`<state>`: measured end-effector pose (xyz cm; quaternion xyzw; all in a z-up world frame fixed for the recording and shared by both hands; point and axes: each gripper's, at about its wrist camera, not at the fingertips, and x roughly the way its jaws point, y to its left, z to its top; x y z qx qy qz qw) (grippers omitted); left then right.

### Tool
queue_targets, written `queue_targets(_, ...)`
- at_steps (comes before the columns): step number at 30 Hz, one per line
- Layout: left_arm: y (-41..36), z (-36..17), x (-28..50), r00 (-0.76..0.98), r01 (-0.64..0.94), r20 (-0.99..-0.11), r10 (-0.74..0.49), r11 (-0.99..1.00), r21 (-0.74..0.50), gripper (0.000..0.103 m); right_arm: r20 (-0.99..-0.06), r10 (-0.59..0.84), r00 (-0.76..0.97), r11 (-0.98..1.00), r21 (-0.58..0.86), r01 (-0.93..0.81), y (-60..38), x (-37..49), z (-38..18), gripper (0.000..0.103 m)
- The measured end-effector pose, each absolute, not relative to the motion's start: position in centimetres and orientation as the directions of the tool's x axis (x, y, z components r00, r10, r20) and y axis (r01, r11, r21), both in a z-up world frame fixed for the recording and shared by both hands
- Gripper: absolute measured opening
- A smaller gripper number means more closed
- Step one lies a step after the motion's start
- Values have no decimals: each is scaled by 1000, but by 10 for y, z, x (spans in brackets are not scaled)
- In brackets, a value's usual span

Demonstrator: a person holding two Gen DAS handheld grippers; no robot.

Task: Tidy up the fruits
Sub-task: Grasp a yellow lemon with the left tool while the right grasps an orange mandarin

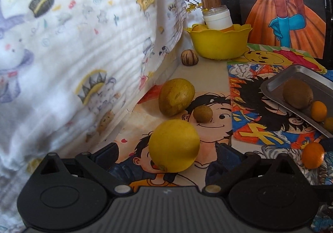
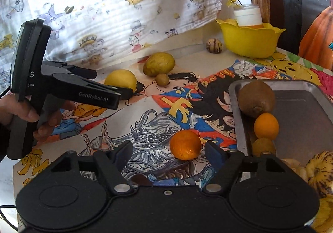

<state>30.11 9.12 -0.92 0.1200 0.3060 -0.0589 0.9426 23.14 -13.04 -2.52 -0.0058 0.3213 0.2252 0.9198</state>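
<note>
In the left wrist view a yellow lemon [image 1: 173,145] lies on the cartoon-print mat between the fingers of my left gripper [image 1: 167,151], which is open with a gap on each side. In the right wrist view my right gripper [image 2: 169,149] is open around an orange [image 2: 185,145]; the fruit sits nearer the right finger and is not pressed. That view also shows the left gripper [image 2: 110,84] from the side, held by a hand, straddling the lemon [image 2: 120,80]. A metal tray [image 2: 233,91] at right holds a kiwi [image 2: 256,97], a small orange [image 2: 266,125] and other fruit.
A greenish-yellow fruit [image 1: 176,96] and a small brown fruit [image 1: 203,114] lie beyond the lemon. A yellow bowl [image 1: 218,45] with a white-capped bottle stands at the back, a striped round fruit [image 1: 189,56] beside it. A printed white cloth [image 1: 83,45] hangs along the left.
</note>
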Motion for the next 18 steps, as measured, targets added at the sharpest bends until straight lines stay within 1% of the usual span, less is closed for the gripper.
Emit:
queue_targets(6, 90, -14, 310, 790, 198, -611, -51, 964, 176, 91, -597, 404, 693, 902, 132, -411, -130, 234, -29, 67)
queue_targets(9, 90, -16, 313, 782, 200, -621, -49, 964, 175, 83, -597, 398, 697, 904, 124, -410, -129, 235, -30, 63)
queue_targets(11, 90, -18, 315, 775, 198, -630, -49, 966, 168, 74, -597, 393, 699, 906, 119, -407, -129, 235, -30, 60)
queue_targets(12, 91, -19, 315, 773, 197, -633, -50, 966, 165, 72, -597, 391, 701, 906, 117, -406, -129, 236, -30, 58)
queue_targets(14, 92, -20, 316, 769, 202, -637, -58, 967, 155, 62, -596, 388, 703, 908, 113, -404, -129, 236, -30, 55)
queue_targets(15, 91, -20, 316, 767, 208, -638, -65, 966, 151, 60, -596, 385, 705, 909, 110, -403, -129, 236, -30, 52)
queue_targets(18, 88, -20, 314, 770, 210, -635, -56, 963, 170, 60, -595, 385, 705, 908, 107, -406, -129, 236, -31, 48)
